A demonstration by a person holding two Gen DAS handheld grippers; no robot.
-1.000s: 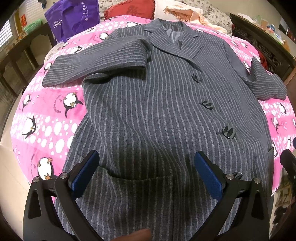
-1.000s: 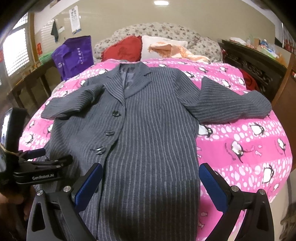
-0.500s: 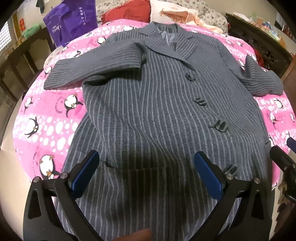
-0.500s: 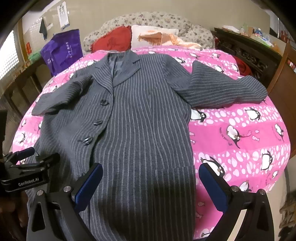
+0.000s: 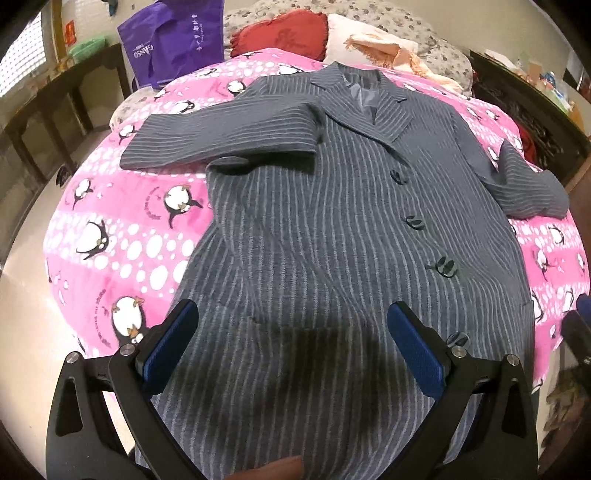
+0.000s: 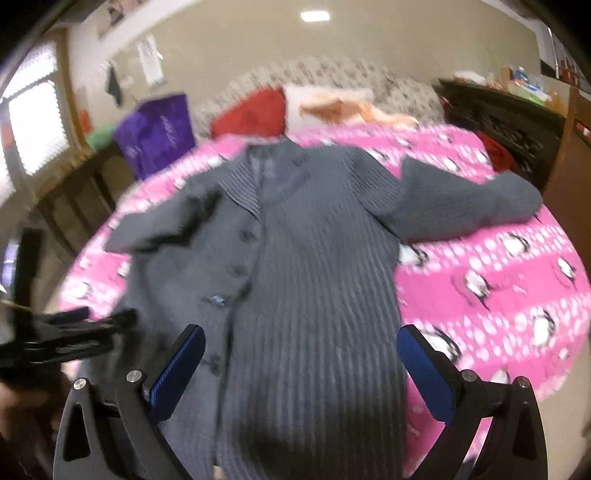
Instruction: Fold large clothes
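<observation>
A long grey pinstriped coat is spread flat, buttoned, on the pink bed. Both the left tool and right tool are held wide apart, empty, above its hem. The cloth is judged heavy, thick and limp, best pinched at the hem corners or sleeve cuffs.

a long grey wool coat with pale pinstripes has dark glossy buttons and a plain grey-blue lining at the collar. the bright pink fleece blanket carries white dots and black-and-white penguins. the left gripper and right gripper have blue pads on black frames. behind are a red cushion and a purple bag with white lettering.
</observation>
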